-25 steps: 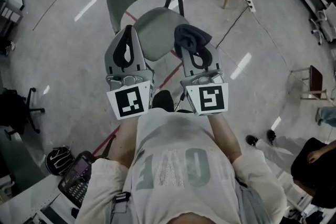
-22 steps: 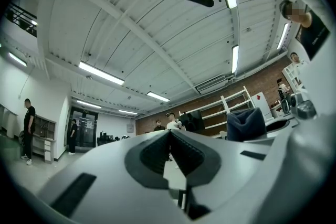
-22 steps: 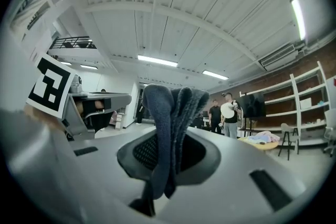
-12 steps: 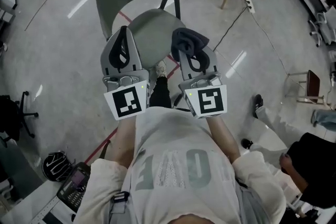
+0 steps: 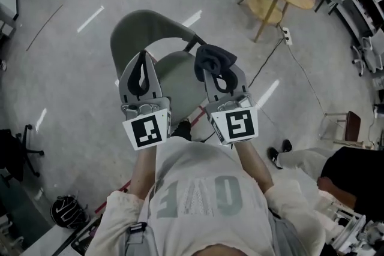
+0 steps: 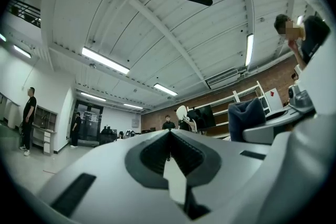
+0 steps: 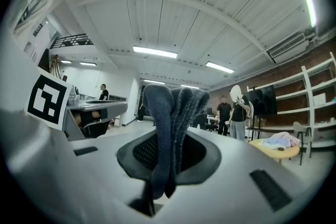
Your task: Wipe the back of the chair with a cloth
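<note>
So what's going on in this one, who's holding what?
A person stands over a grey chair with a gripper in each hand. The right gripper is shut on a dark cloth, which sticks out past its jaws. The left gripper is shut with nothing in it. Both are held up in front of the person, above the seat. The cloth is not on the chair back, so the wiping does not look to have begun.
</note>
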A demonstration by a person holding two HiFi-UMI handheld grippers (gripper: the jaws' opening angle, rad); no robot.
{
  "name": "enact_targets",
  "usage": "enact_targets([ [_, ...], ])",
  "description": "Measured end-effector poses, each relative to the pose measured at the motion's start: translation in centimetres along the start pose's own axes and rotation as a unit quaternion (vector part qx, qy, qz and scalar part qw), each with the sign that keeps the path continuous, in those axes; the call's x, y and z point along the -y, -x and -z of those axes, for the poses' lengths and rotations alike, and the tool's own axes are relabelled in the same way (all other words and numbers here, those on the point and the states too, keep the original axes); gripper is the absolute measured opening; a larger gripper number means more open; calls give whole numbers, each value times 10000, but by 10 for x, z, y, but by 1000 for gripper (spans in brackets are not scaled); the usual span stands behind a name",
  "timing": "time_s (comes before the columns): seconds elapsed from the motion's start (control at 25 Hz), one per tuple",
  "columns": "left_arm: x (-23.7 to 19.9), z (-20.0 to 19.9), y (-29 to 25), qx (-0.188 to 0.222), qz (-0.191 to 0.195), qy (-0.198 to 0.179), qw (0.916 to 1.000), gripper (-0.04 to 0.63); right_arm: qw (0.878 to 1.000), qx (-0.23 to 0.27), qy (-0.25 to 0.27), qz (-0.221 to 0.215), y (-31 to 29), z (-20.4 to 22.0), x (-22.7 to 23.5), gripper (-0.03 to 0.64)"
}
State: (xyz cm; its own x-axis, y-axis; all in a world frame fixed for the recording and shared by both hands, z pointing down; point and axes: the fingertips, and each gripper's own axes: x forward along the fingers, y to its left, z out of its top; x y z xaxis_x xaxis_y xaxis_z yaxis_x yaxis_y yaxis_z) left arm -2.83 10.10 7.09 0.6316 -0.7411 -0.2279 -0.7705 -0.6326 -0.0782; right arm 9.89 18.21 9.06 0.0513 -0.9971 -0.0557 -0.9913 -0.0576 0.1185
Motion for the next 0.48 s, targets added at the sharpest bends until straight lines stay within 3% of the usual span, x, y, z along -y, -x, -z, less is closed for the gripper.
enact_targets([
  [0.24,-27,7,-79,-127,-75,-51,9999,14,9998,81,-160,33,-83,-10,32,54],
  [0.36,-37,10,-95,-24,-156,-51,9999,14,9996,-62,-269,-32,-105,3,35,55],
  [0.48,-39,20,-101,-188,-335,46,9993,14,9989,-210,-357,-225,-118,14,38,54],
])
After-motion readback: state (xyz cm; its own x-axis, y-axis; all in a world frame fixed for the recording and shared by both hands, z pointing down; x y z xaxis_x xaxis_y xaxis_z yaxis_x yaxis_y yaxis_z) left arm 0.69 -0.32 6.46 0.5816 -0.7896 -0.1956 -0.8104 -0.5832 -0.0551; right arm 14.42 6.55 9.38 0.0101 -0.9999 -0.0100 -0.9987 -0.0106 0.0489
